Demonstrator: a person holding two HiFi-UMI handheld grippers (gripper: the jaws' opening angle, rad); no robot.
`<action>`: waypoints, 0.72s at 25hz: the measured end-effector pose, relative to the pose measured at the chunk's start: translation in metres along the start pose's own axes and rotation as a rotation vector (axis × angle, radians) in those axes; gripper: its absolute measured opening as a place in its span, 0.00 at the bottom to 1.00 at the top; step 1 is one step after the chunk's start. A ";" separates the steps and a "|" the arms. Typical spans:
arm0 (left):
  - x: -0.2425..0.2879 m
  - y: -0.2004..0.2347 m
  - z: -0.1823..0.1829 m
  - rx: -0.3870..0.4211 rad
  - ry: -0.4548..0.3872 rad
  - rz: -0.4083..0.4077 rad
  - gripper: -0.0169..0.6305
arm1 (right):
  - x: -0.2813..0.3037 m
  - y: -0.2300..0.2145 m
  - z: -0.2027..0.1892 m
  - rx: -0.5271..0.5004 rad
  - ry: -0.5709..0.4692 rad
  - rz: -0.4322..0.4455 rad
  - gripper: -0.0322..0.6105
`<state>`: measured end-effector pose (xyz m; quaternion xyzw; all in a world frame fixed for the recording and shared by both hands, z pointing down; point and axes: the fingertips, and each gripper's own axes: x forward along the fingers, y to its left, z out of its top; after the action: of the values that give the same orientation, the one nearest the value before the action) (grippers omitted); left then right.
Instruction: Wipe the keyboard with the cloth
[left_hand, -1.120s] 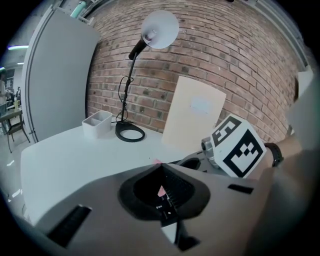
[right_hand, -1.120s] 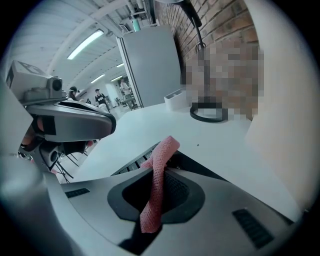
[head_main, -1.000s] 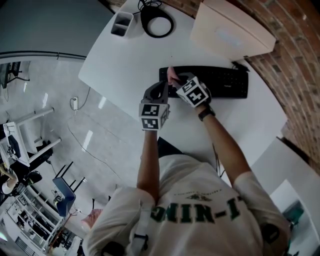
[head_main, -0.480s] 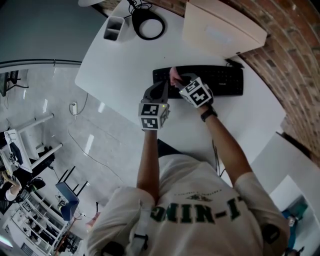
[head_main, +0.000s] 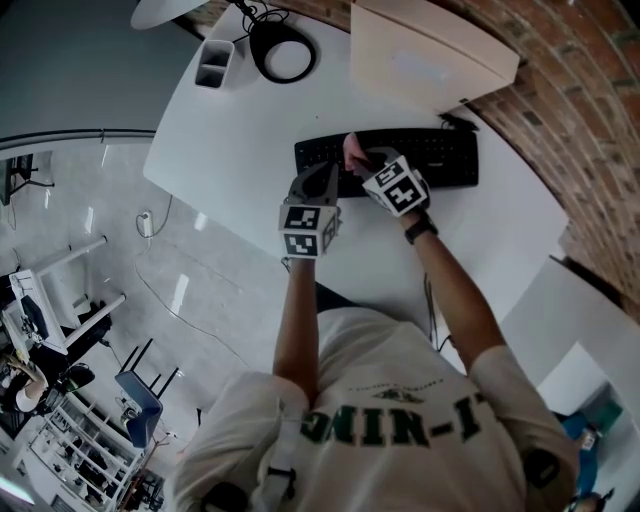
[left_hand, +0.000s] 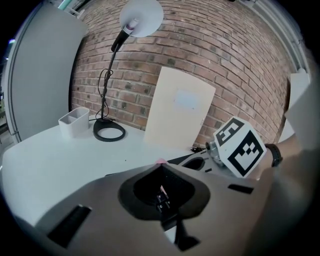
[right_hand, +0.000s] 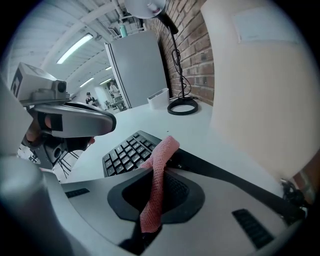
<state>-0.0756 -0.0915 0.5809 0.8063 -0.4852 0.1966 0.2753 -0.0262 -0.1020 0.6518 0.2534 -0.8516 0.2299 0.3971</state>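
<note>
Wipe in progress: your right gripper (head_main: 357, 166), fingers pinched on the pink knitted cloth (right_hand: 156, 175), works the left part of the flat black keyboard (head_main: 440, 158) on the white desk (head_main: 240, 120), whose right-hand keys probably await wiping, while your left gripper (head_main: 325, 181) sits alongside, fingers together and empty.

Both arms outstretched, left gripper (head_main: 326, 173) jaws together, right gripper (head_main: 359, 163) pinching cloth (right_hand: 156, 185).

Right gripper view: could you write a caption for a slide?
Right hand-held gripper holds a pink woven cloth over a black flat keyboard.
</note>
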 end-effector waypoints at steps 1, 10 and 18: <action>0.001 -0.002 0.000 -0.001 0.004 -0.004 0.02 | -0.002 -0.002 -0.001 0.004 -0.001 -0.003 0.08; 0.010 -0.014 0.003 0.018 0.022 -0.031 0.02 | -0.020 -0.025 -0.019 0.070 -0.022 -0.035 0.08; 0.018 -0.026 0.005 0.031 0.039 -0.055 0.02 | -0.037 -0.046 -0.036 0.042 -0.018 -0.080 0.08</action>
<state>-0.0442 -0.0973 0.5812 0.8194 -0.4545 0.2120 0.2775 0.0429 -0.1068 0.6522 0.2975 -0.8394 0.2293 0.3927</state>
